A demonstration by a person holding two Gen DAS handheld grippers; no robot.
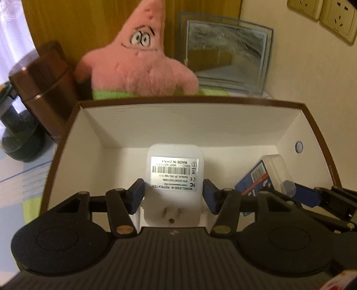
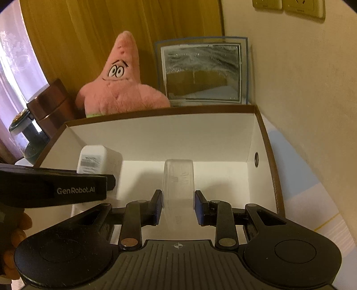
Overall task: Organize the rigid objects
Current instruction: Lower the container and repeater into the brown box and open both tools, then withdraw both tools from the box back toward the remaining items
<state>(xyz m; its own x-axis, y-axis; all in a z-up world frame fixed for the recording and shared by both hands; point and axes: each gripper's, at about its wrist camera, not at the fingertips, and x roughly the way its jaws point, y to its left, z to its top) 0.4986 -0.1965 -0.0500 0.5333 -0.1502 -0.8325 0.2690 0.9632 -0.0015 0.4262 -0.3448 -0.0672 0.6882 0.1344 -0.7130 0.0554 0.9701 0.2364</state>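
My left gripper [image 1: 174, 196] hangs over the open white box [image 1: 287, 125] with the white plug-in repeater [image 1: 175, 178] between its blue pads. The left pad [image 1: 137, 195] touches the repeater's side; the right one sits just off it with a thin gap showing, so I cannot tell whether I truly have a grip on it. The repeater's label faces up and its prongs point back at me.

My right gripper [image 2: 178, 206] is partly open and closed on a clear plastic case [image 2: 178, 183], both pads pressed against its sides, holding it on edge above the box floor. From the left view the same case [image 1: 267, 174] shows a blue printed card with a barcode inside, over the box's right side near a small round hole [image 1: 299, 146] in the wall.

The two grippers crowd each other inside the box: my left one [image 2: 53, 185] crosses the left of the right view, in front of the repeater [image 2: 96, 159].

Behind the far wall of the box stand a pink starfish plush toy [image 1: 142, 64], a glass picture frame [image 1: 225, 53] and a brown cylindrical tin [image 1: 42, 82], with a dark round thing [image 1: 17, 138] beside it. Wall sockets [image 1: 323, 15] sit on the wall above, and a yellow curtain [image 2: 89, 33] hangs behind the toy.
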